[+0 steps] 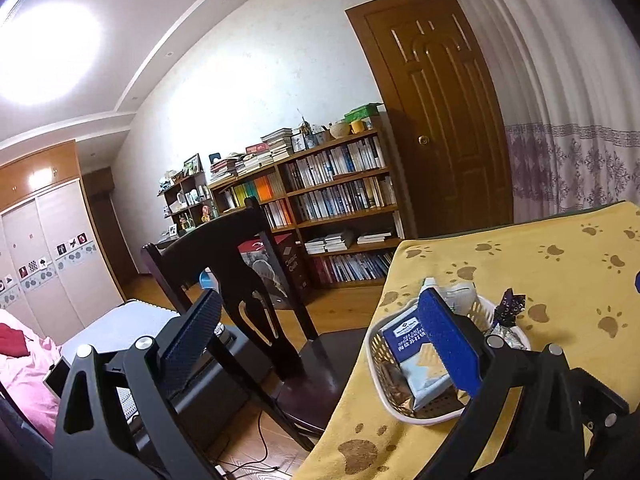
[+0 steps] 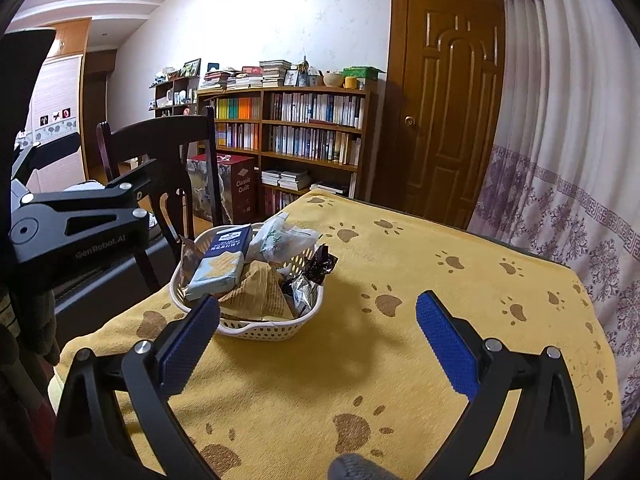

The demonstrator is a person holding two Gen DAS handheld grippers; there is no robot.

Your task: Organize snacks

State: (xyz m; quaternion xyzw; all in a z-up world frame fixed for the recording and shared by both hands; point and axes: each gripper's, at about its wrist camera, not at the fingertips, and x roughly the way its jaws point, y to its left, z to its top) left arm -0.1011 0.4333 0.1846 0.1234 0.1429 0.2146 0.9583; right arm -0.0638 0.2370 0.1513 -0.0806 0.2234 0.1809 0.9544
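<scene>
**Inspector:** Starting at the tools. What are the grippers doing?

**Assistant:** The right gripper (image 2: 318, 322) is hovering over the yellow cloth (image 2: 460, 280) with its jaws spread wide, holding nothing. Its left finger (image 2: 188, 344) is showing just in front of the basket (image 2: 256, 330) rim. The left gripper (image 1: 320, 328) is also standing wide and empty, hanging at the table's edge, with one finger (image 1: 450, 340) over the basket (image 1: 374, 364) and the other out over the chair (image 1: 240, 264).

**Inspector:** And the snacks?

**Assistant:** They are sitting heaped in the white basket near the cloth's left edge. A blue cracker pack (image 2: 222, 260) is lying on top; a tan wrapper (image 2: 260, 292), a white bag (image 2: 280, 240) and dark foil sweets (image 2: 320, 264) are crowding beside it.

**Inspector:** Beyond that?

**Assistant:** A bookcase (image 2: 288, 128) and a door (image 2: 448, 100) are standing behind.
</scene>
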